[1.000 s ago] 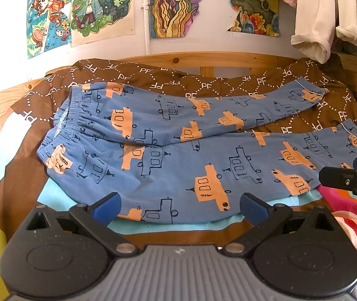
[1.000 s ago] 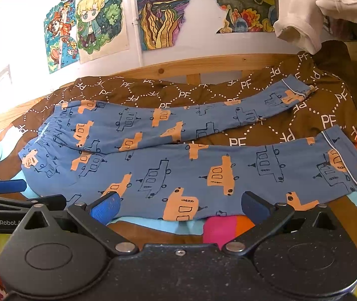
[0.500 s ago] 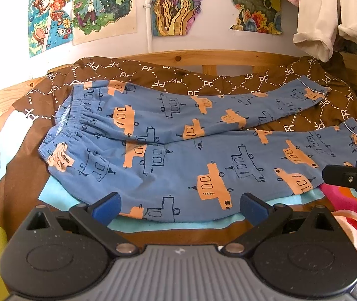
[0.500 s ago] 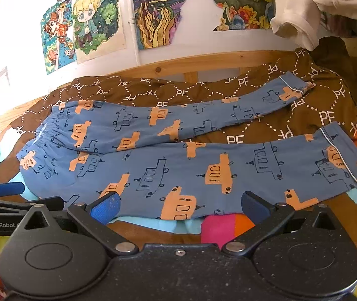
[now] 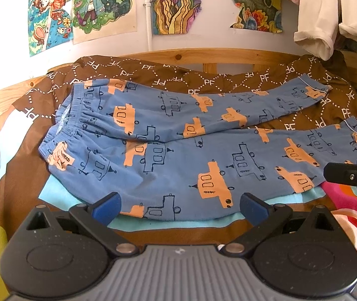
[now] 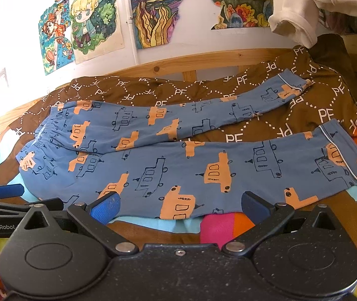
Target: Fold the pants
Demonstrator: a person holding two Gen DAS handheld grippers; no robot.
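While both claws gape, the pants (image 5: 178,150) lie just ahead.

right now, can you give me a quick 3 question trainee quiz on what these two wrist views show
1. True or false: the left gripper is shut on the pants.
2. Multiple choice: where does the waistband lie in both views? A) at the left B) at the right C) hidden under the brown blanket
3. Fill in: the two legs spread apart toward the cuffs, and the ______ leg, nearer the wooden bed frame, looks thinner.

Key:
1. False. Its jaws stand wide open, short of the cloth's near edge; the right gripper is open too.
2. A
3. Far. The far leg lies on the blanket; the near leg lies flat toward both grippers.
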